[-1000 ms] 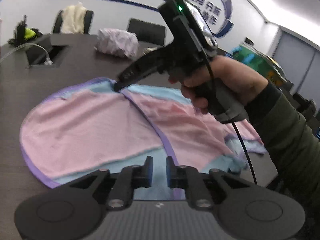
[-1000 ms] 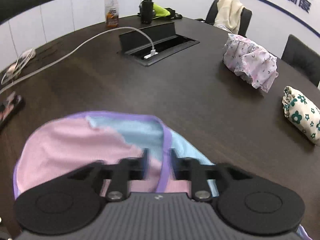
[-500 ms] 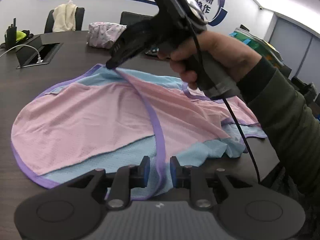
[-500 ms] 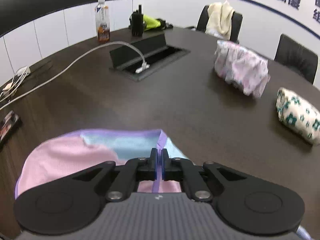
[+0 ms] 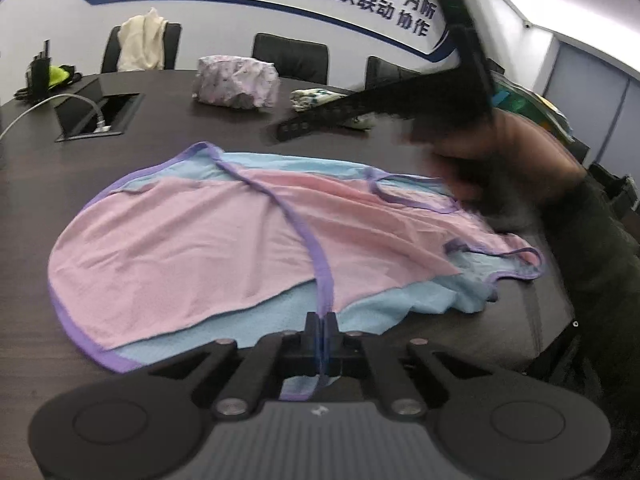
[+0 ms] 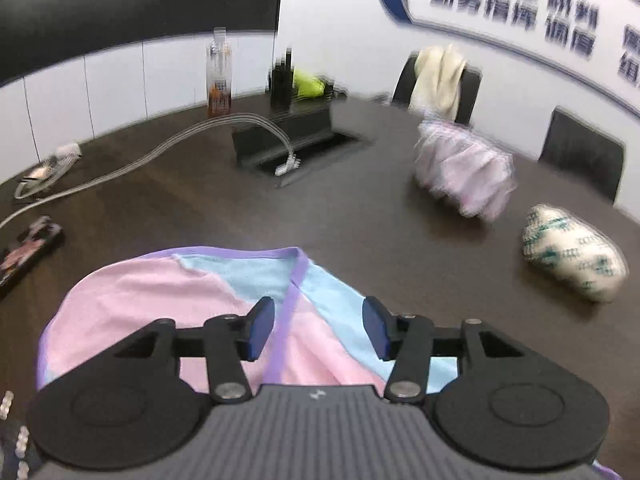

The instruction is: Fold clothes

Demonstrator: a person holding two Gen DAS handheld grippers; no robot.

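A pink and light-blue garment (image 5: 208, 248) with purple trim lies spread on the dark table (image 5: 168, 148). My left gripper (image 5: 321, 320) is shut on the garment's purple hem at the near edge. In the left wrist view the right gripper (image 5: 288, 130), held by a hand, hovers blurred above the garment's far right side. In the right wrist view my right gripper (image 6: 318, 326) has its jaws opening, lifted above the garment (image 6: 168, 292), whose purple trim runs below the gap; the pads touch nothing.
Beyond the garment sit a folded floral pink bundle (image 5: 236, 86) and a green-patterned white bundle (image 6: 572, 252). A cable box (image 6: 288, 136) with a white cable, a bottle (image 6: 219, 76), a phone (image 6: 28, 248) at the left edge and chairs (image 5: 292, 56) ring the table.
My left gripper closed on the purple hem. The right gripper let go of the far trim, opened, and lifted away to the right; the raised fold dropped flat.
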